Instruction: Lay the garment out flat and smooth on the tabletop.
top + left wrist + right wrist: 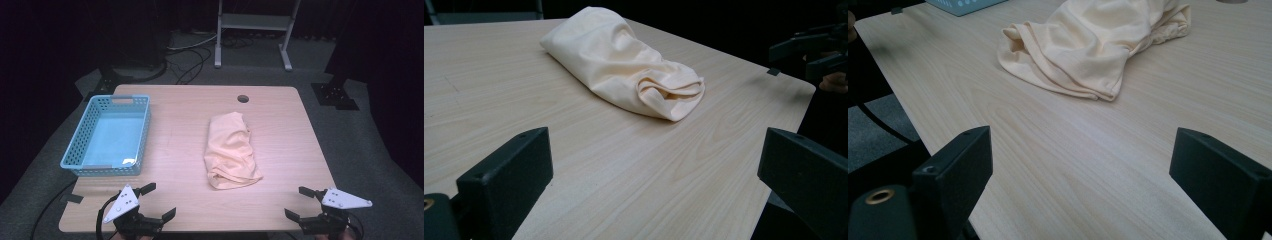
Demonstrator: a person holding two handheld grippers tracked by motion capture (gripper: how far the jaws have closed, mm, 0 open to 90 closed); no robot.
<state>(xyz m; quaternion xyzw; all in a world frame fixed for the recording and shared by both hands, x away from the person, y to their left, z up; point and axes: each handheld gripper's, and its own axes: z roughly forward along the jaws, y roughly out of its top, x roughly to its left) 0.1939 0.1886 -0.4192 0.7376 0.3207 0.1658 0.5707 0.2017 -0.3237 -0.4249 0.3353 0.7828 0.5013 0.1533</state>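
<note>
High view: the cream cloth (231, 151) lies mid-tabletop, its long axis running from near edge to far edge, between the left gripper (151, 201) and right gripper (298, 202), both open and empty at the near edge.

Left gripper view: cloth ahead, toward the right.

Right gripper view: cloth ahead, toward the left, about equally near.

We see a pale yellow cloth (231, 150), soft, matt and creased, with a stitched hem showing in the right gripper view. It lies on a surface (175, 125) of light wood grain, smooth with a faint sheen. The basket (107, 134) looks like light blue plastic, perforated at its walls and glossy on its floor. Each gripper, left (156, 201) and right (299, 202), has matt black jaws and a grey plate that looks like metal
</note>
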